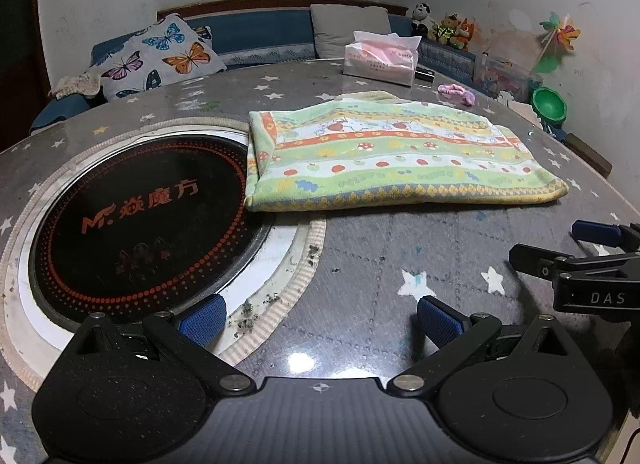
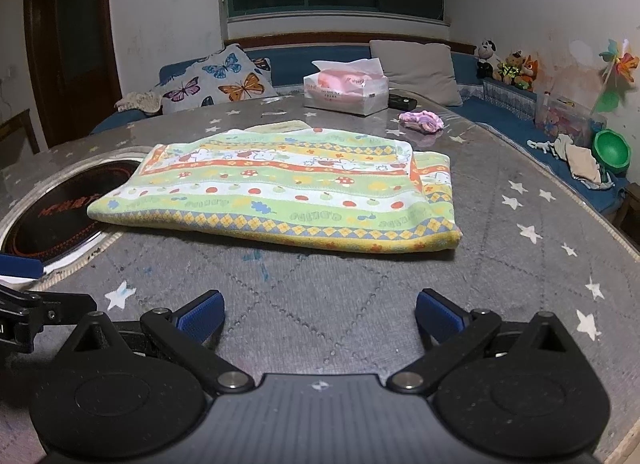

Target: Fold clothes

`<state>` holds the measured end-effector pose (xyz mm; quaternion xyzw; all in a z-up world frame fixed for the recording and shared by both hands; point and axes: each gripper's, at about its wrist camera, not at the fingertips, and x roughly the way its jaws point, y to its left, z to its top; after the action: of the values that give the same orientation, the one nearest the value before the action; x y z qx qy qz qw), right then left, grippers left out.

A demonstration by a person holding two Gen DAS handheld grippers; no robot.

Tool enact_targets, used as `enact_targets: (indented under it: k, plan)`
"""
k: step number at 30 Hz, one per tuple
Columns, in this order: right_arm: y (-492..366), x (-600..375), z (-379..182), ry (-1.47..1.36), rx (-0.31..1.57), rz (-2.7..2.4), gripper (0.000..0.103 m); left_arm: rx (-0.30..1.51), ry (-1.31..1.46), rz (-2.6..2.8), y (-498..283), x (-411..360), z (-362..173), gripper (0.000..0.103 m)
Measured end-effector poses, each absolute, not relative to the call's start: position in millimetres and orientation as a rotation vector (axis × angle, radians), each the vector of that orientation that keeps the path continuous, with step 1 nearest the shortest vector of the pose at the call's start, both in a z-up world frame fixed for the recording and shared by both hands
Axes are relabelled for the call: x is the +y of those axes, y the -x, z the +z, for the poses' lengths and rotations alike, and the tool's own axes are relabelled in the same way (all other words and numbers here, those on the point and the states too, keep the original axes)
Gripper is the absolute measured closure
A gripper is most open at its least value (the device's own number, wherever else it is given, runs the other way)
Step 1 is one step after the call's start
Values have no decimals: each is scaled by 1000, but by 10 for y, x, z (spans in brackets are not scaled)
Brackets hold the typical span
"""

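Leftmost, the round black induction hob [image 1: 136,224] sunk in the grey star-printed tabletop [image 1: 380,264] carries one corner of the folded green-and-yellow patterned towel [image 1: 392,160], whose long axis runs left to right. Both the left tool [image 1: 320,318] and right tool [image 2: 320,314] hover spread and empty, well short of its near edge, probably poised for another fold.
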<state>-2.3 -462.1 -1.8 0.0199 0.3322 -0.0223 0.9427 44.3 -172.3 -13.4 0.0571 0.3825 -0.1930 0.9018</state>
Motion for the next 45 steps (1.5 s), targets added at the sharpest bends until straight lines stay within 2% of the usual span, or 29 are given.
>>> enact_targets:
  k: [45]
  plan:
    - [-12,-4602,-36,-17,686,-48,0,796,-126,-396,-485,-1740,-160,0]
